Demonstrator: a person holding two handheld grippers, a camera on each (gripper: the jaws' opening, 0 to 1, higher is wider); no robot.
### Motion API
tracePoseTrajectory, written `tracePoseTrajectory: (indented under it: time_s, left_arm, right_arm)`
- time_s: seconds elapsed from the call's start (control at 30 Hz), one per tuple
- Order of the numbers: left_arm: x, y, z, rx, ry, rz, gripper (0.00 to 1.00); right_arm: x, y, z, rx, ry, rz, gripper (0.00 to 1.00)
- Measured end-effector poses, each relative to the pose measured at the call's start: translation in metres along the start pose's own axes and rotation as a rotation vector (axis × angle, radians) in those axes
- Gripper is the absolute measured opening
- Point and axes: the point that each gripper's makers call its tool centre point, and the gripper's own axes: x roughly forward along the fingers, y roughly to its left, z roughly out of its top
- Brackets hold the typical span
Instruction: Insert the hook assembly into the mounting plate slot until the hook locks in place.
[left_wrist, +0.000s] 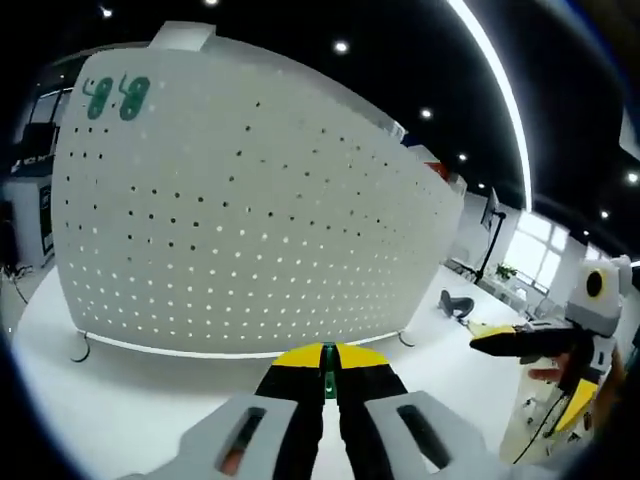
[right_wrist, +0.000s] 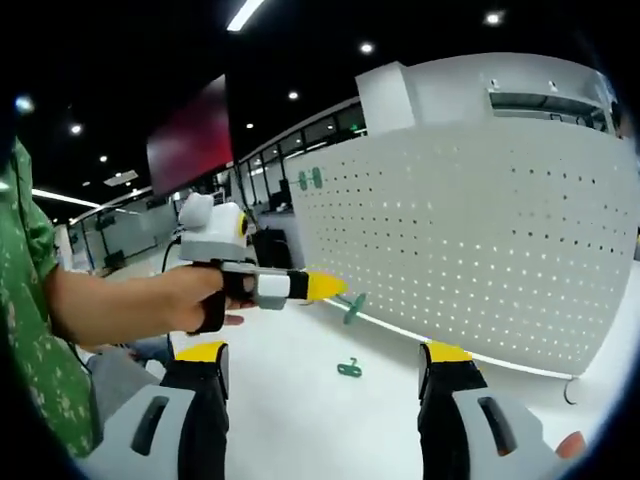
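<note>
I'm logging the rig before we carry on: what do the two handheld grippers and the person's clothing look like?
Both tools match: light grey bodies, black jaws capped with yellow tips. The left gripper shows dark slots in its grey shells; seen from the right gripper view it has a white block ahead of the handle. The right gripper looks the same up close. The person wears a green patterned sleeve.

Legible text: none was readable in either view.
Pegboard marking: two green hook-shaped pieces (left_wrist: 117, 98) stood at the upper left of the white pegboard (left_wrist: 250, 210) in the left gripper view; they resembled characters but could not be read as any.
Brands, numbers: none could be made out.
</note>
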Motion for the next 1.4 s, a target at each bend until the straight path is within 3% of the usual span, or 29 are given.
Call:
tracePoseTrajectory:
  time_s: [0.57, 0.77, 1.07, 1.4]
  left_arm:
    - [-0.072, -0.047, 0.046, -0.007, -0.175, -0.082, 0.03]
    - [-0.087, -0.068, 0.052, 0.003, -0.206, -0.120, 0.03]
    - [-0.101, -0.091, 0.053, 0.015, -0.226, -0.164, 0.03]
    - [-0.106, -0.105, 0.055, 0.029, -0.240, -0.191, 0.03]
  right_arm:
    - [0.003, 0.033, 0.043, -0.073, -0.037, 0.025, 0.62]
    - [0.005, 0.042, 0.050, -0.075, -0.037, 0.021, 0.52]
    - [0.004, 0.053, 0.054, -0.043, -0.045, 0.042, 0.30]
    - [0.000, 0.056, 0.061, 0.002, -0.074, 0.039, 0.13]
